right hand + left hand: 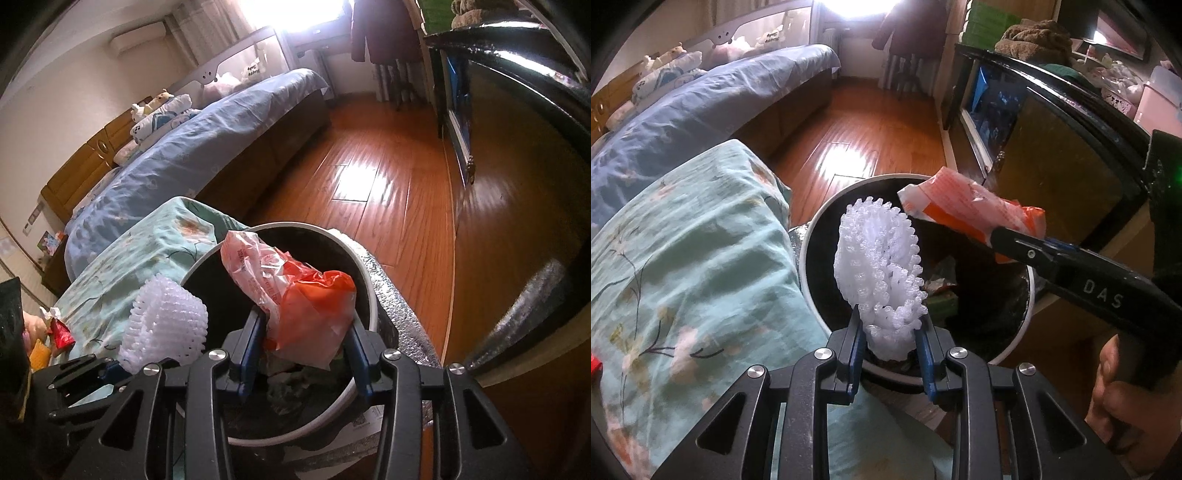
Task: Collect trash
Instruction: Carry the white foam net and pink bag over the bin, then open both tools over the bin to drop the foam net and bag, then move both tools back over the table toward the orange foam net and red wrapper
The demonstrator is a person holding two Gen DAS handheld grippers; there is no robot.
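Trash bin [1015,347] sits below both loads: left gripper [892,341] clamps white foam netting [879,273], right gripper [306,343] clamps orange plastic bag [310,314]; either may catch the rim on release.

One foam net [879,273], one wrapper [964,210], one bin [1015,347].

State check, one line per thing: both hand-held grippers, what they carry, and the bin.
Left hand-held gripper: shut on foam net.
Foam net: held upright above bin.
Right hand-held gripper: shut on plastic bag.
Plastic bag: crumpled, held over bin.
Bin: open, lined, partly filled.
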